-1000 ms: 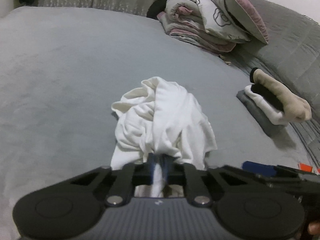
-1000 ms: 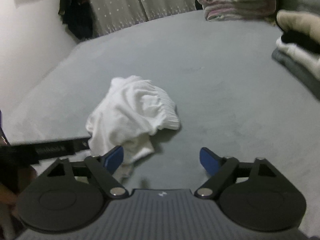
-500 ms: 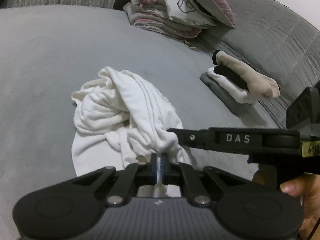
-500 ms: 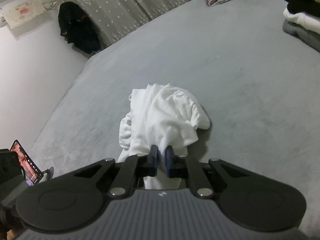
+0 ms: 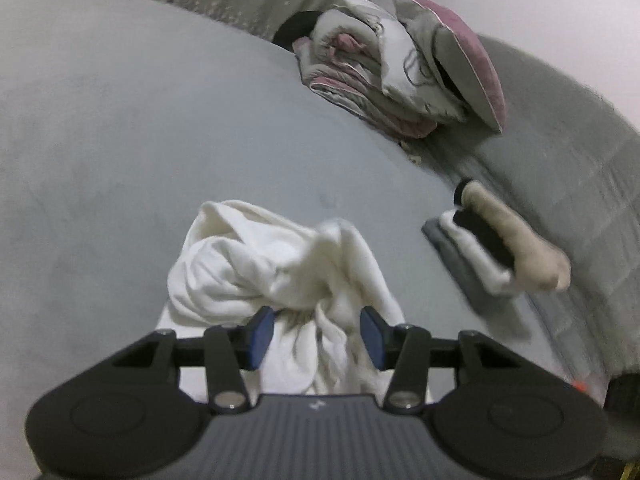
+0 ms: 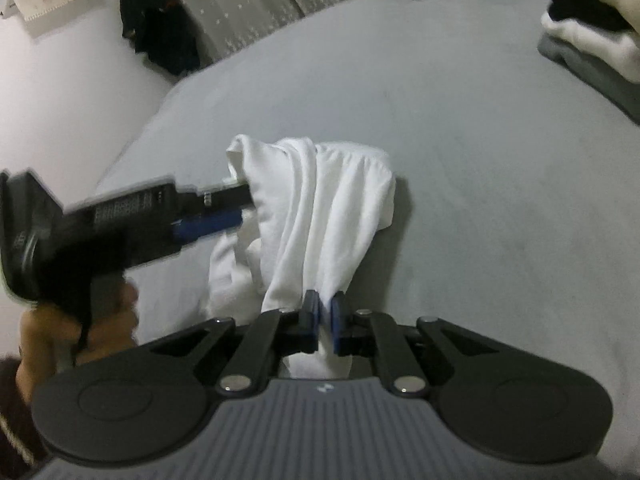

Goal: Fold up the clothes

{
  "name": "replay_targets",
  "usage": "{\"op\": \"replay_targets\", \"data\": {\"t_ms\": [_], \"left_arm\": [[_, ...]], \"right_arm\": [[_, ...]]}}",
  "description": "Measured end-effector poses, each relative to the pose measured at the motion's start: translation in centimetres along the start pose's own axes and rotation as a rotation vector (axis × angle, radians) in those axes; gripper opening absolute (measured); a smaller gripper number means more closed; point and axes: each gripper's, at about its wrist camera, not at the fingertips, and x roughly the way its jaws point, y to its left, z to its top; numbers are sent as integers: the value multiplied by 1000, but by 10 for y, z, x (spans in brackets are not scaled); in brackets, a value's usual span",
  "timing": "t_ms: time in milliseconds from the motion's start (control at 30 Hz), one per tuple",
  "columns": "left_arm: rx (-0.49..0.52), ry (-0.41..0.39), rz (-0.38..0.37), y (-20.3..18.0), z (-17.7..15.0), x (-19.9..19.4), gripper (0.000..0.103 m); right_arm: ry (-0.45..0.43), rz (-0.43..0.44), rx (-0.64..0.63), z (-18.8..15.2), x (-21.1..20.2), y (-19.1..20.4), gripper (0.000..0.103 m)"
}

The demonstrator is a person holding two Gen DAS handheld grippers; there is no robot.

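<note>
**White garment pinched by the right claw, left claw released**

Left wrist view: the left claw (image 5: 316,336) stands spread, its blue pads on either side of the crumpled white garment (image 5: 280,264) without pinching it. The garment lies bunched on the grey bed (image 5: 120,140). Only this view shows the whole folded stack (image 5: 496,248) to the right, a beige piece on top, and the heap of pink and grey bedding (image 5: 400,72) further back.

Right wrist view: the right claw (image 6: 325,316) is clenched on a fold of the white garment (image 6: 320,208), whose cloth runs taut from the pads up to the bunched part. Only here the left claw (image 6: 208,216) shows from the side, blurred, its tip at the garment's left edge, with the hand (image 6: 76,328) holding it.
</note>
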Motion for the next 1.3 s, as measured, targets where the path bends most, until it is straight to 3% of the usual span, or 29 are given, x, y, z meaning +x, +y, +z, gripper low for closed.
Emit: {"op": "replay_targets", "data": {"t_ms": [100, 300, 500, 700, 867, 1000, 1167, 1300], "left_arm": [[-16, -3, -8, -1, -2, 3, 46], [-49, -10, -23, -4, -6, 9, 29], [-13, -34, 22, -3, -1, -1, 30], [72, -99, 137, -1, 2, -8, 37], [105, -125, 225, 10, 3, -4, 42], [78, -101, 223, 19, 1, 4, 41], [64, -75, 182, 18, -1, 2, 7], [93, -66, 176, 10, -5, -5, 4]], "right_arm": [[20, 7, -5, -9, -13, -7, 9], [48, -6, -14, -19, -28, -22, 8], [-16, -100, 20, -13, -41, -48, 8], [-97, -216, 43, 1, -49, -64, 7], [-113, -248, 28, 9, -42, -60, 8], [-101, -247, 39, 9, -36, -63, 13], [-114, -213, 46, 11, -42, -59, 14], [-129, -194, 53, 17, -43, -51, 21]]}}
